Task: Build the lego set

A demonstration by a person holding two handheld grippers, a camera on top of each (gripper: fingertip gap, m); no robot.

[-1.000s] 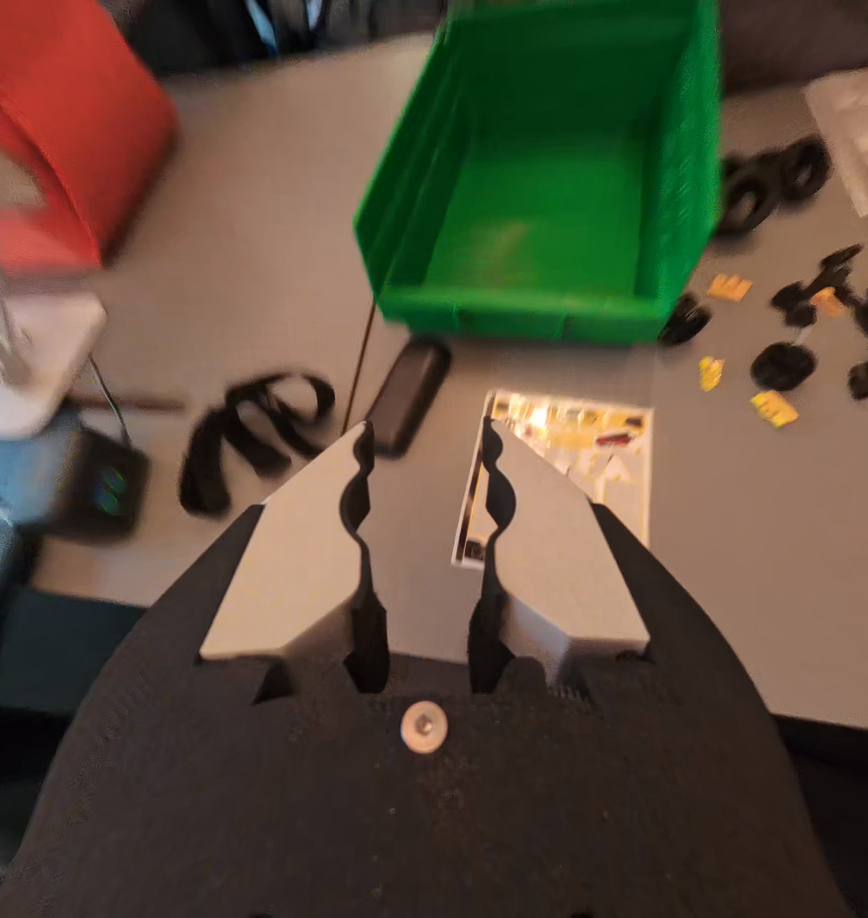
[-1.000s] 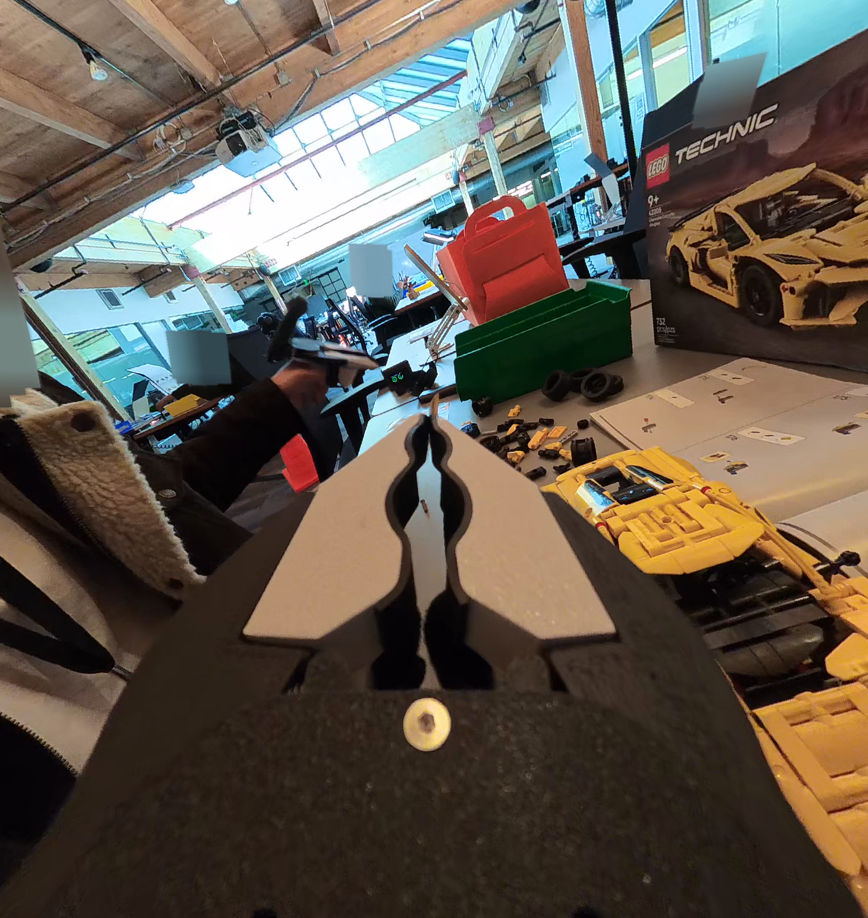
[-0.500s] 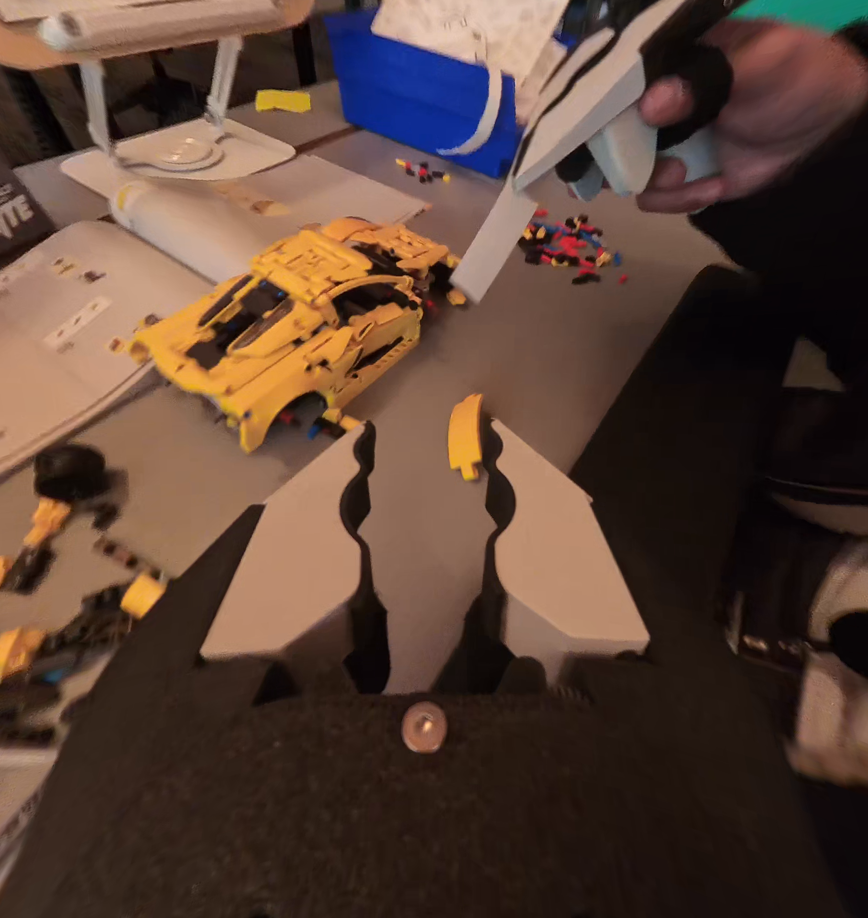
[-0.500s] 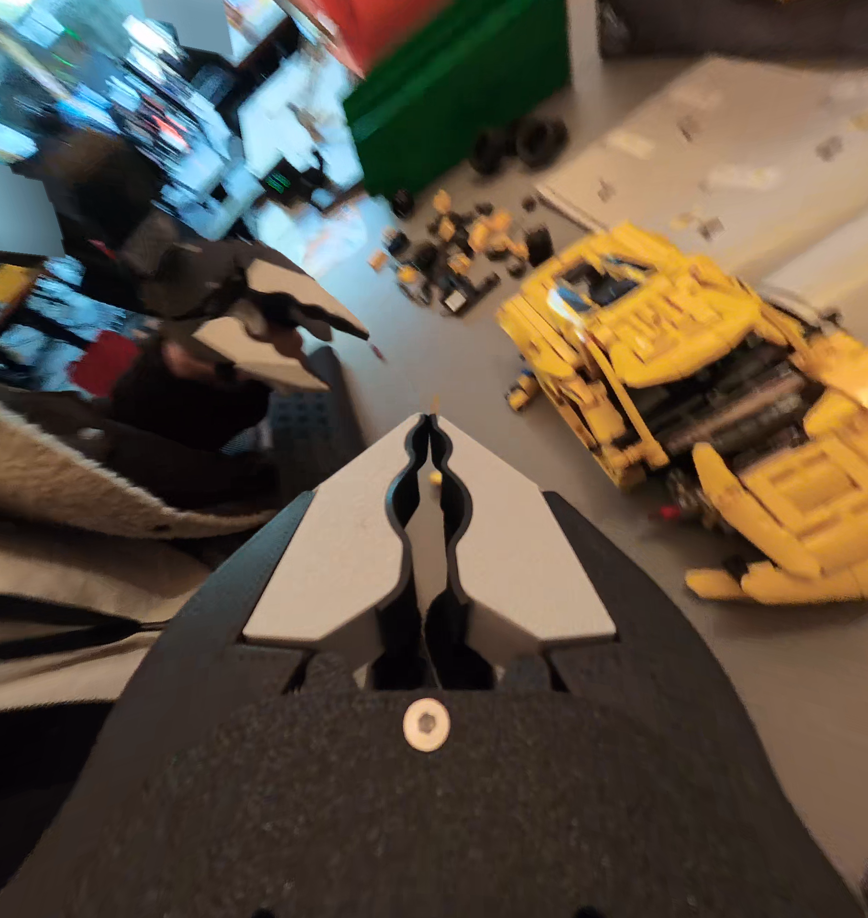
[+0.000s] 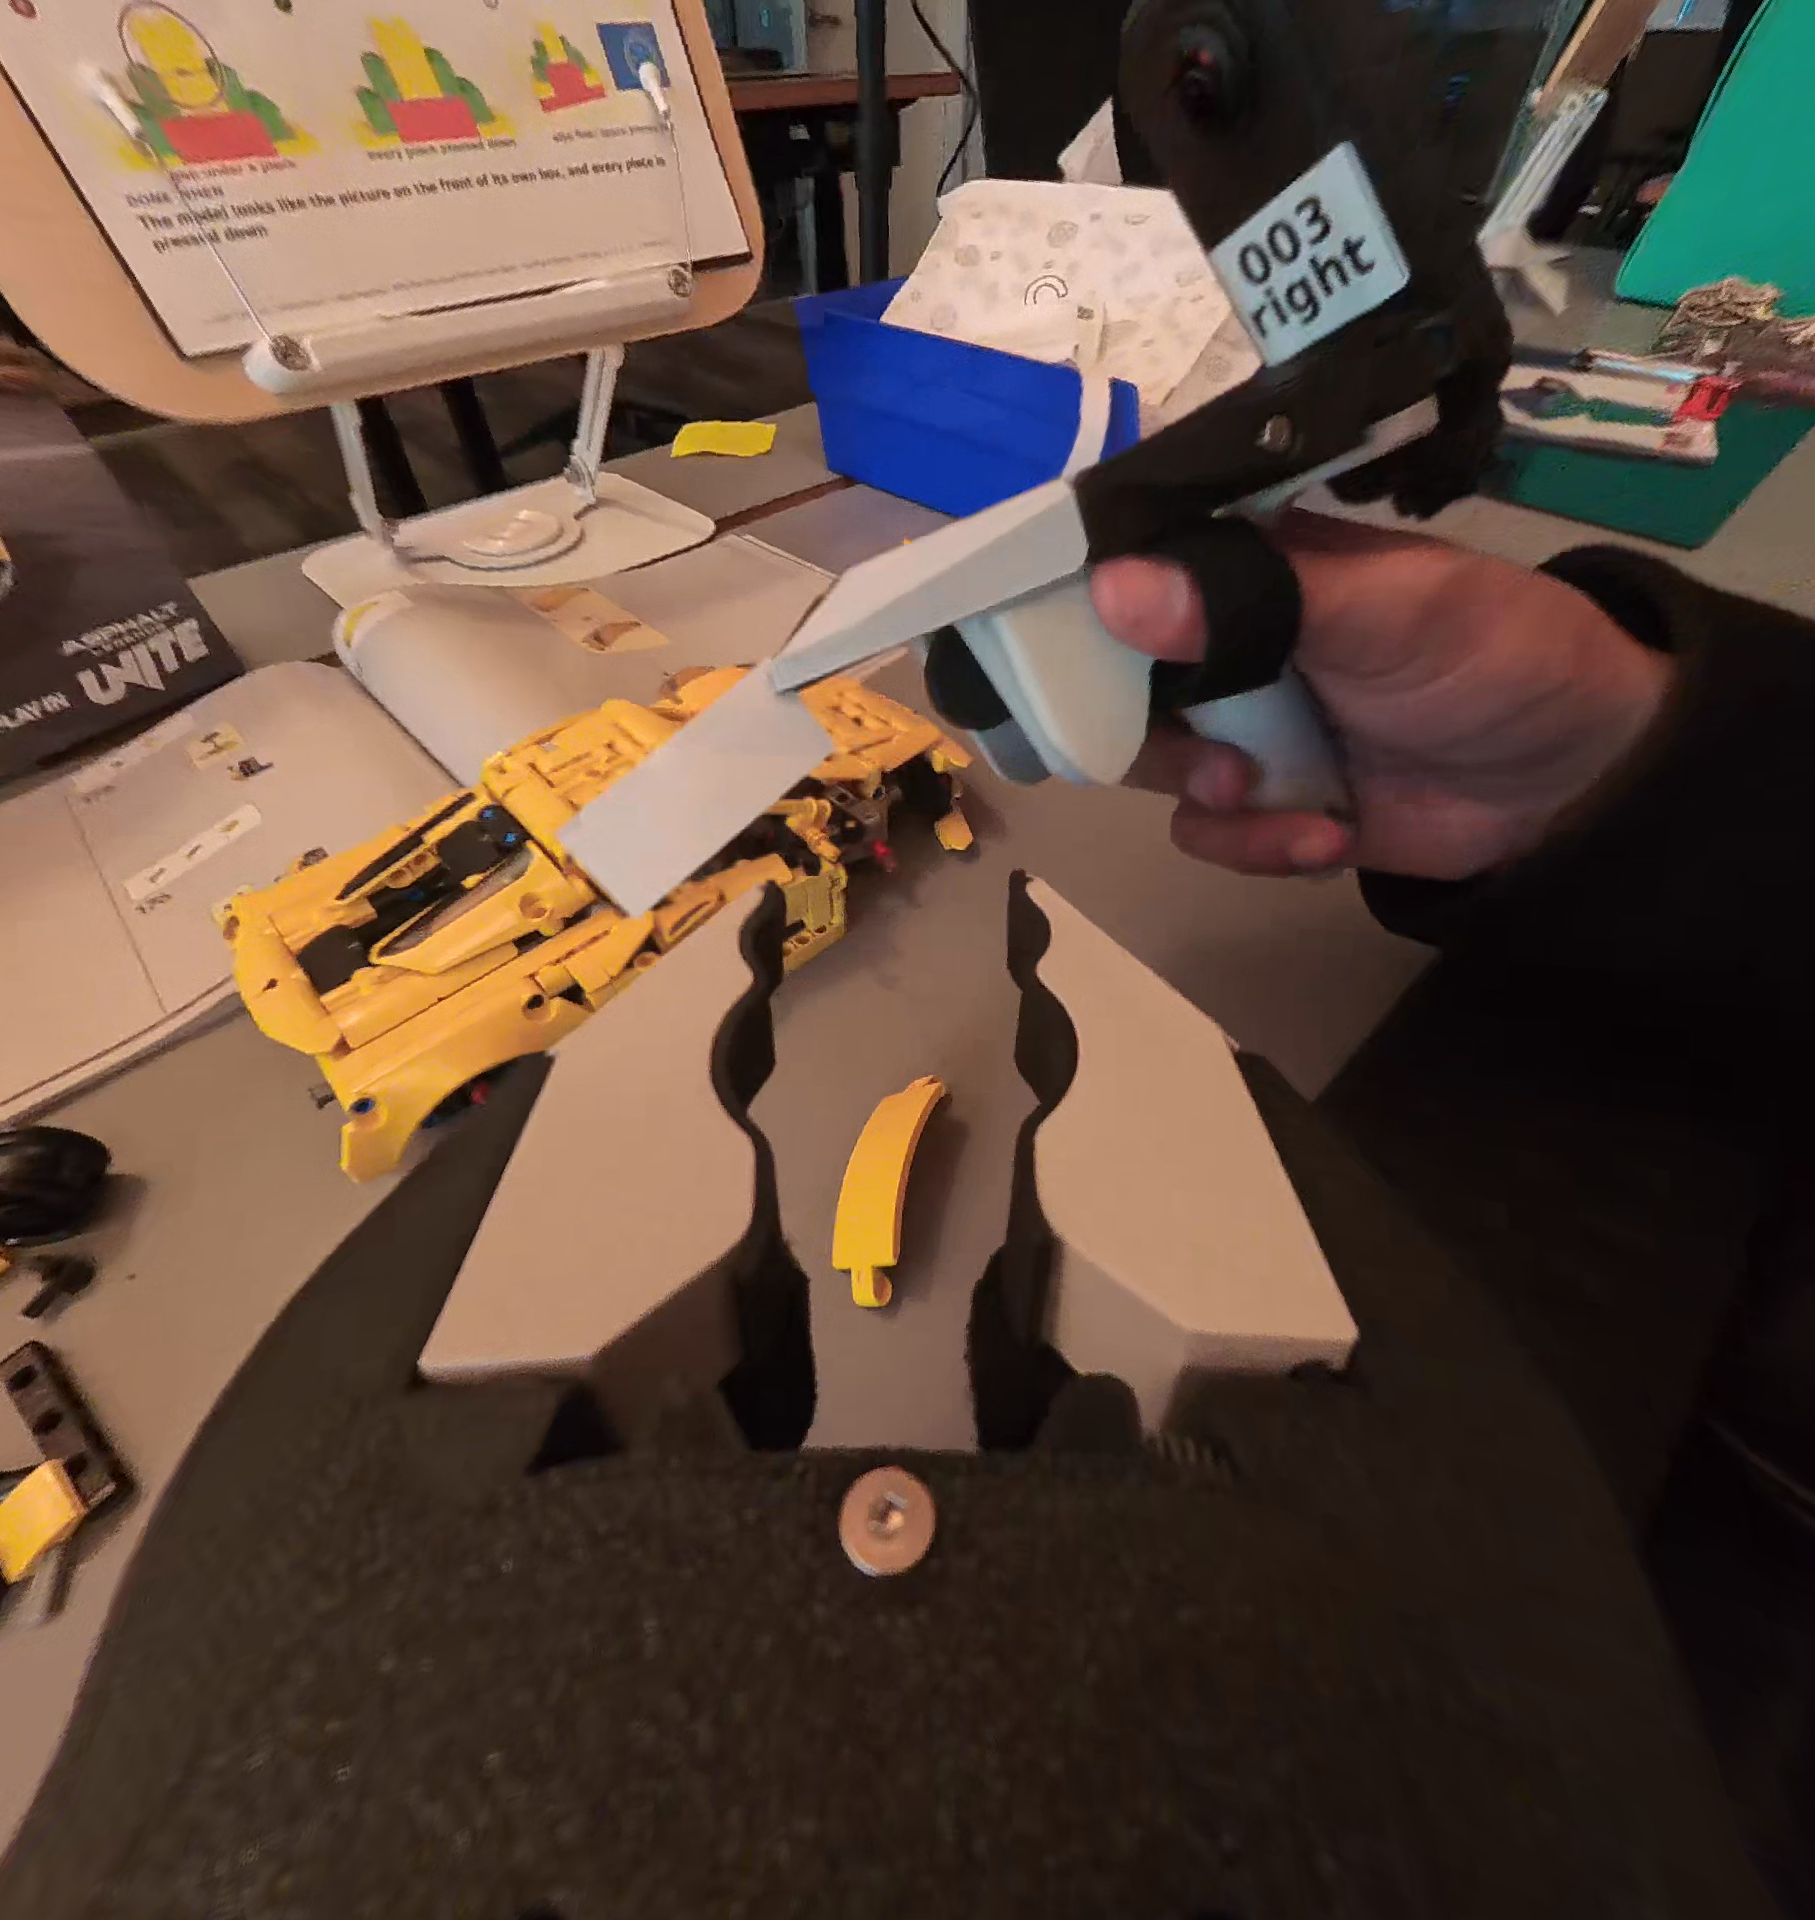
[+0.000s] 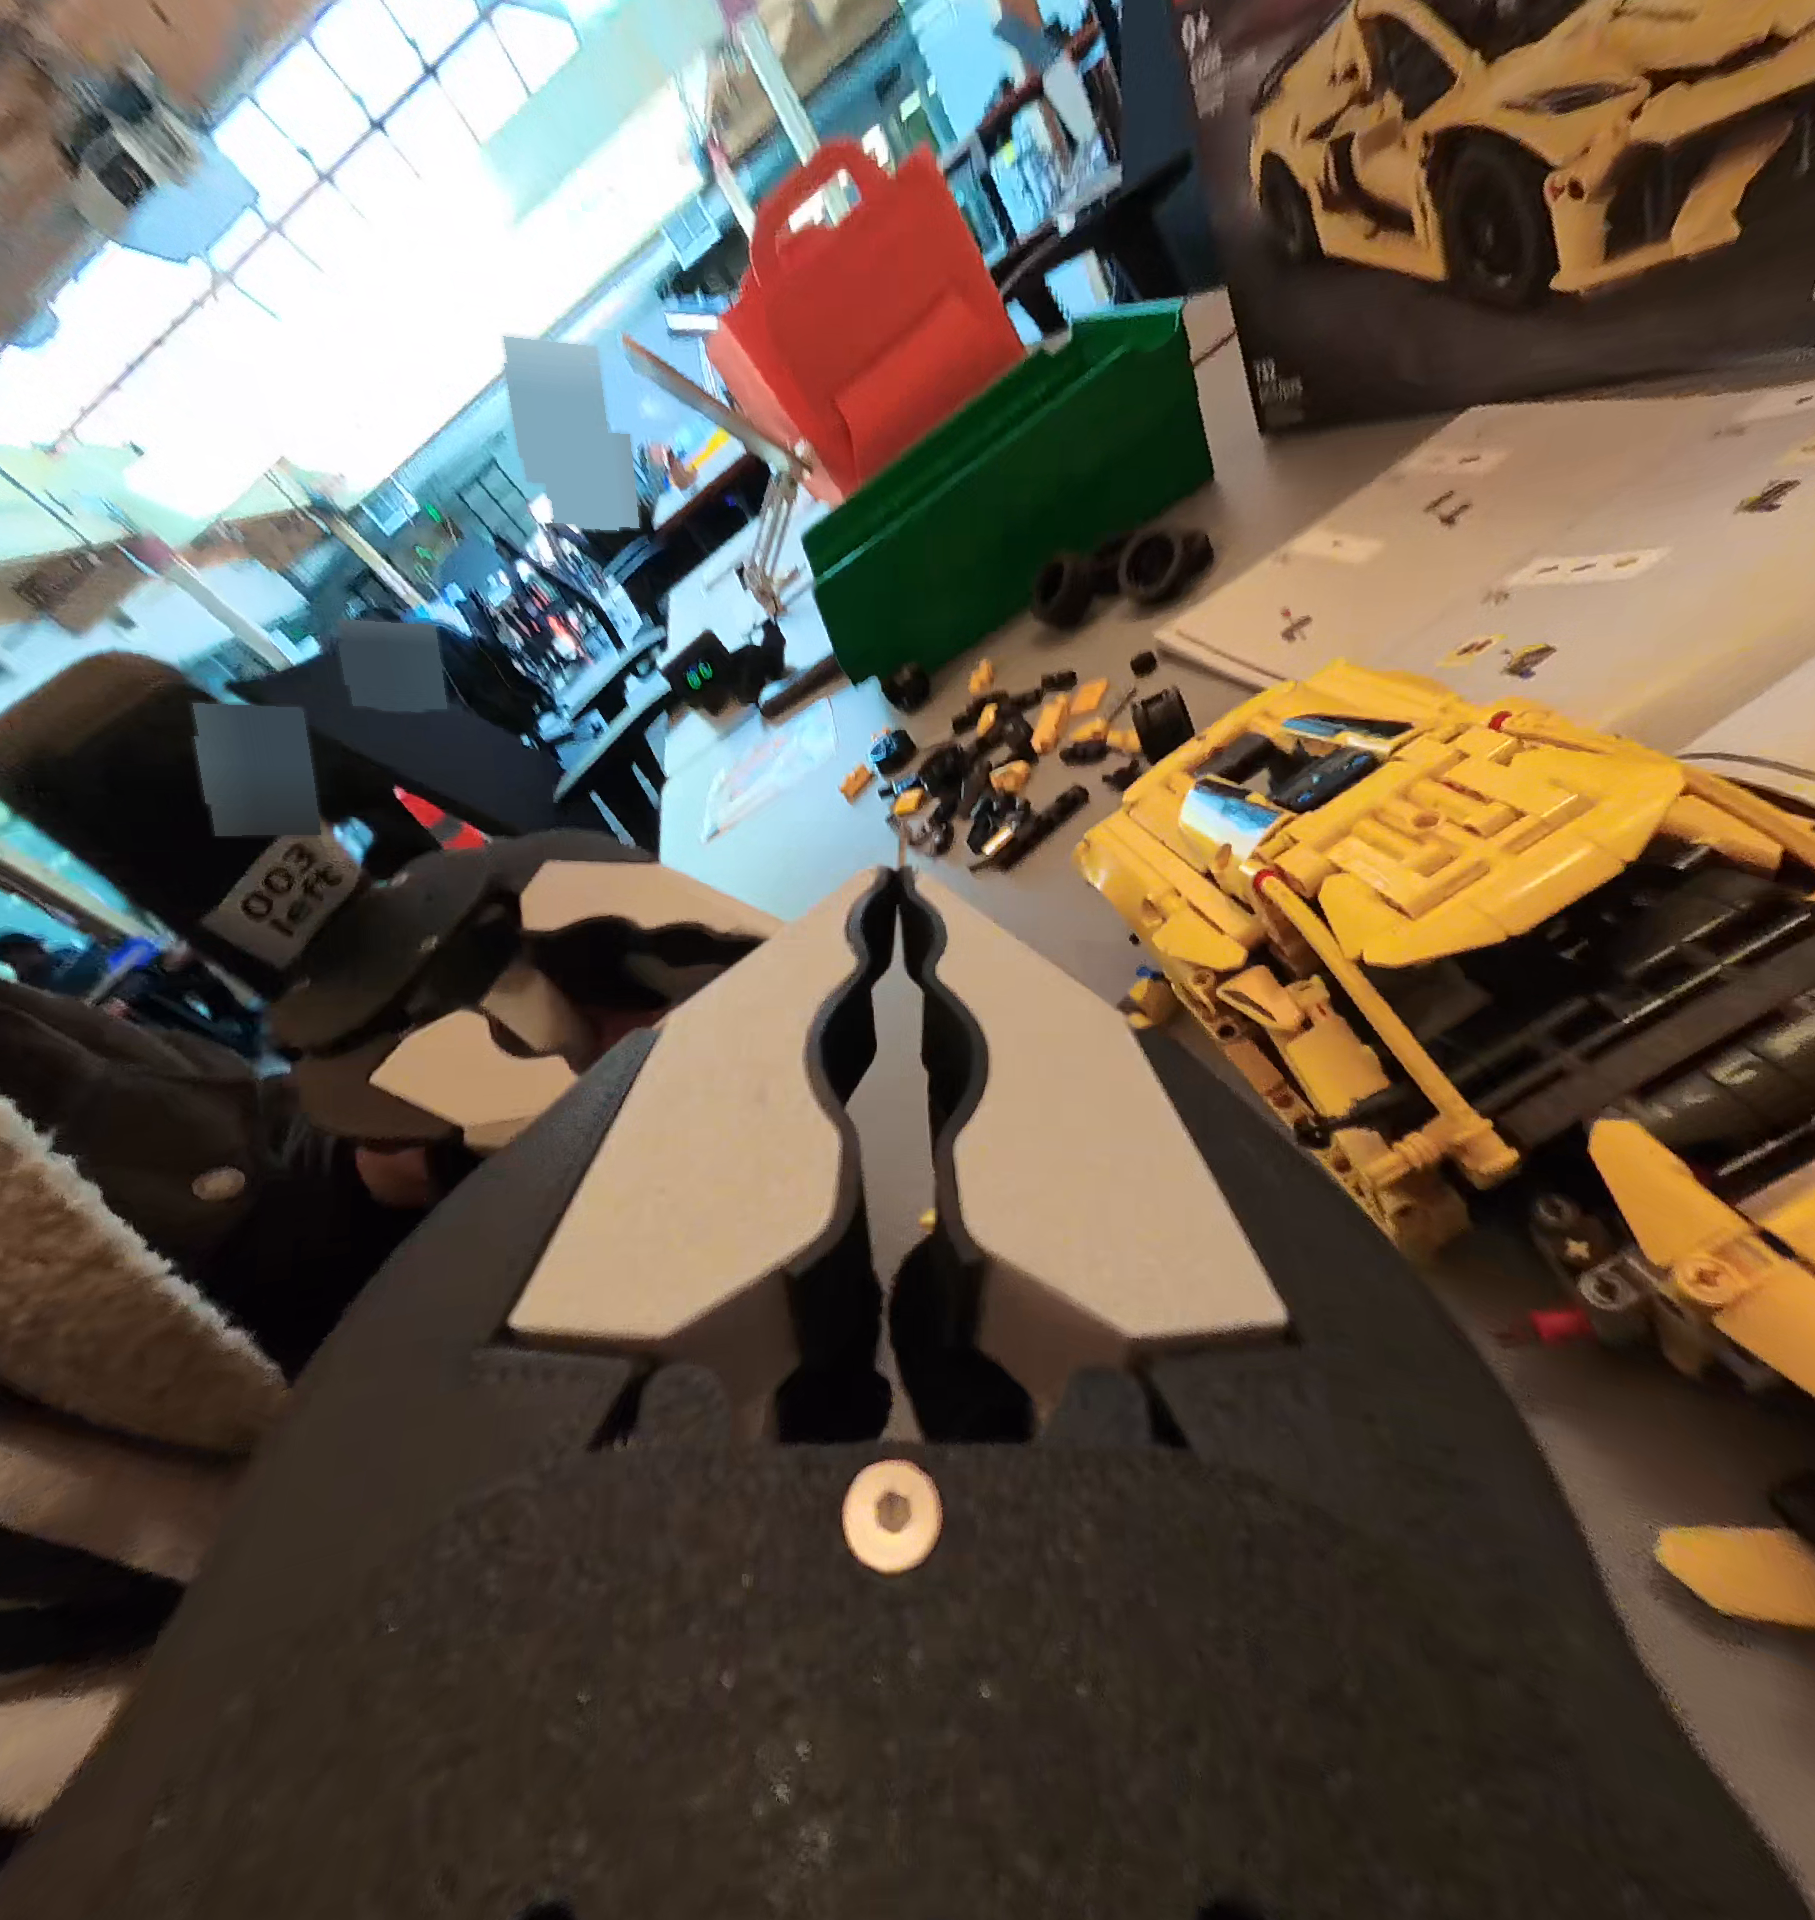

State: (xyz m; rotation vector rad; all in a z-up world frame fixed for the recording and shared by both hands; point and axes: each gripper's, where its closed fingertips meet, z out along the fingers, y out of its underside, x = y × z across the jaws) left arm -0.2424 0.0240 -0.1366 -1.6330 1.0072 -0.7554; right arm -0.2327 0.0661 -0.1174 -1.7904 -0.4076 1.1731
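Note:
A partly built yellow lego car [image 5: 529, 914] stands on the grey table; it also fills the right of the right wrist view [image 6: 1454, 935]. A loose curved yellow lego piece [image 5: 882, 1174] lies flat on the table between my left gripper's fingers. My left gripper [image 5: 892, 904] is open above it and holds nothing. My right gripper [image 6: 901, 883] is shut and empty, just left of the car. In the left wrist view it [image 5: 695, 800] hovers over the car's middle, held by a hand [image 5: 1402, 707].
Loose black and yellow parts [image 6: 996, 758] and tyres [image 6: 1121, 571] lie before a green bin [image 6: 1017, 520]. An open instruction booklet [image 5: 72, 831], a page stand [image 5: 508, 530], a blue bin [image 5: 944, 405], a red bag [image 6: 872, 312] and the set's box [image 6: 1505, 208] ring the table. Spacing between my two grippers at the tips: around 5 centimeters.
My left gripper swung from the green bin to the car and came down over the curved yellow piece. My right gripper dropped from a raised pose to beside the car, still shut.

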